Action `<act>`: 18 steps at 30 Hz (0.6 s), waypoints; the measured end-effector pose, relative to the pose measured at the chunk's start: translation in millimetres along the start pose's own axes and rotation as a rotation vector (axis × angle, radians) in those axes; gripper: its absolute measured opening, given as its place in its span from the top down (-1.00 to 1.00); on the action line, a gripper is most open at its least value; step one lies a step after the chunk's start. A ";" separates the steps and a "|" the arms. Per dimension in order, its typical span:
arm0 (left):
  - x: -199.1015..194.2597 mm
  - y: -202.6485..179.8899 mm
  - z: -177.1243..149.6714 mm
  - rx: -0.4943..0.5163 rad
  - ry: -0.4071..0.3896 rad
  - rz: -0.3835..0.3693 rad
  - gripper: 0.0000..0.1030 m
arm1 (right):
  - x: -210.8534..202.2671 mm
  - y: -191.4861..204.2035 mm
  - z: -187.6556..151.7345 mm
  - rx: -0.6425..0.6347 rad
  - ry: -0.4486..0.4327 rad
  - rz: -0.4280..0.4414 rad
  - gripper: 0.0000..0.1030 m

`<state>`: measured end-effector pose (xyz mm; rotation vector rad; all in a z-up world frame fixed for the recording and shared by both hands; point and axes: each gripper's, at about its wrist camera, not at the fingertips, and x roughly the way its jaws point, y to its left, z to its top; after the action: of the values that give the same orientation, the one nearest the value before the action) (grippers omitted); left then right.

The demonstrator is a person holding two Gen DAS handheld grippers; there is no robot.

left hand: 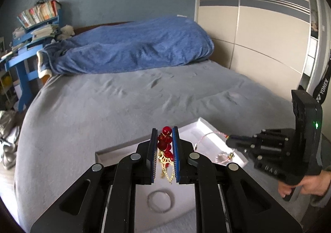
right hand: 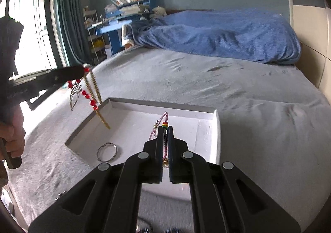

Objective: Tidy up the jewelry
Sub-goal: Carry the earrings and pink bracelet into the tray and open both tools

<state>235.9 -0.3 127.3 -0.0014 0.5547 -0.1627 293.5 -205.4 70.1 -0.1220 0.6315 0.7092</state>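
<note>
While both grippers are being carried above the bed (left hand: 103, 98), each piece is being held clear of the sheet, apparently so that chains do not snag or tangle before being laid in the tray (right hand: 215, 129).

Item 1: red necklace (left hand: 165, 141). It is being grasped by the left gripper (left hand: 163, 150), whose jaws are standing only slightly apart, being clamped on the red beads, with a gold chain being left to dangle below. In the right wrist view this necklace (right hand: 91, 98) is being seen at ten o'clock, hanging from the left gripper (right hand: 81, 71) over the near left edge of the tray; a silvery pendant is hanging with it, though whether it belongs to the same piece cannot be told.

Item 2: pink cord (right hand: 163, 121). It is being pinched by the right gripper (right hand: 164, 135), whose jaws are being pressed fully together on it; a striped bead is showing at the tips and a loop is rising toward twelve o'clock. In the left wrist view the right gripper (left hand: 228, 140) is being seen at three o'clock, held by a hand (left hand: 310, 185), with the cord trailing beneath it over the tray (left hand: 206, 125).

Item 3: ring (right hand: 107, 152). It is lying loose on the tray floor at eight o'clock from the right gripper, touching neither gripper.

Judgement: both pieces are likely being brought for placing in the tray, well apart from the ring.
</note>
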 end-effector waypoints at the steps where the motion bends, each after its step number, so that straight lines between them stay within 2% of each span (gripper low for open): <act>1: 5.6 2.9 -0.7 -0.008 0.006 0.002 0.72 | 7.3 -1.0 0.8 0.007 0.011 -0.001 0.93; 6: 47.6 13.6 -10.1 -0.050 0.074 0.015 0.72 | 40.5 -8.8 -3.2 0.049 0.077 -0.014 0.93; 11: 80.6 12.4 -26.3 -0.039 0.150 0.050 0.72 | 66.8 -15.7 -12.0 0.057 0.159 -0.046 0.93; 18: 98.1 12.3 -50.0 -0.018 0.213 0.085 0.72 | 78.6 -20.9 -24.7 0.044 0.209 -0.068 0.93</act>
<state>293.7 -1.2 32.8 0.0222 0.7672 -0.0748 340.4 -184.2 2.5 -0.1777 0.8386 0.6206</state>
